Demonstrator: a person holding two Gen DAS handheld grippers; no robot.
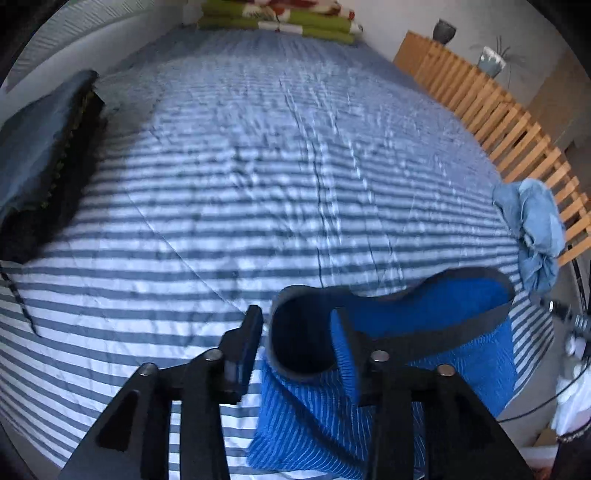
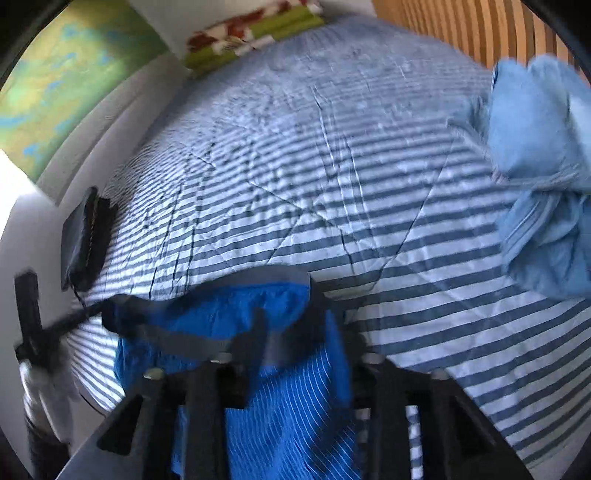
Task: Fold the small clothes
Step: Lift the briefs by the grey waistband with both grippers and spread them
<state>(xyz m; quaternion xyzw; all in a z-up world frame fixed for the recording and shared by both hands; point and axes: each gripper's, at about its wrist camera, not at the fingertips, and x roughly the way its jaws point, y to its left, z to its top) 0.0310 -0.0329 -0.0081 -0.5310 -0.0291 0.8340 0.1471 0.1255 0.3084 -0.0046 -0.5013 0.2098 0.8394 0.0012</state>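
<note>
So on my left wrist feed, the left hand-held gripper (image 1: 295, 339) has its fingers spread apart, and the grey waistband of the blue shorts (image 1: 314, 424) sits in the gap between them. One finger looks tucked inside the waist opening, the other stands outside it, and nothing is pinched there as far as I can see. The shorts are bright blue with thin white stripes and a grey waistband, held up just over the near edge of the bed (image 1: 221, 184), which has a blue and white striped cover.

The right wrist feed is smeared with motion blur. The right hand-held gripper (image 2: 295, 332) is right at the waistband of the same shorts (image 2: 280, 413), but honestly I cannot tell if its fingers are together or apart.

Off to the right side of the bed there's a crumpled light blue garment (image 1: 535, 229), near the wooden slatted rail (image 1: 491, 107). Folded green blankets (image 1: 291, 18) sit at the far end, and a dark folded stack (image 1: 40, 155) lies on the left edge.
</note>
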